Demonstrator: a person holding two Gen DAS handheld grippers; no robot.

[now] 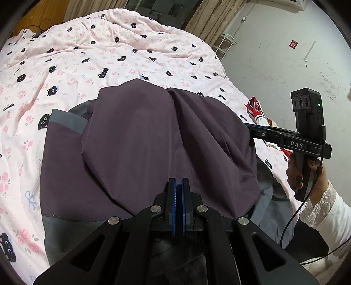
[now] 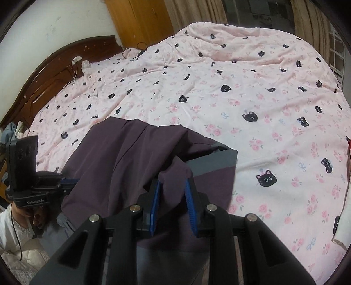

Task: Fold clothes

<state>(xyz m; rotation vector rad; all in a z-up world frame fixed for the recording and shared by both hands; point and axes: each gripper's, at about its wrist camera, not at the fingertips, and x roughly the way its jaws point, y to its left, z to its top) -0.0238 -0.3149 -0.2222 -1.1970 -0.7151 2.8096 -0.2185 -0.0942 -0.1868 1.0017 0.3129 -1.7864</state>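
A dark purple garment with grey panels (image 1: 136,140) lies partly folded on a bed with a pink cat-print cover (image 1: 109,50). My left gripper (image 1: 178,183) is shut on the garment's near purple edge, its blue pads pressed together on the cloth. My right gripper (image 2: 173,184) has its jaws partly parted, with a fold of the same purple garment (image 2: 131,153) bunched between its blue pads (image 2: 156,197). In the left wrist view the right gripper (image 1: 252,127) reaches into the garment's right edge. In the right wrist view the left gripper (image 2: 72,180) meets the garment's left edge.
A red and white item (image 1: 255,108) lies on the cover at the bed's right side. A wooden headboard (image 2: 50,74) and wardrobe (image 2: 140,19) stand at the far end. Curtains (image 1: 210,19) and a white rack (image 1: 226,43) are beyond the bed.
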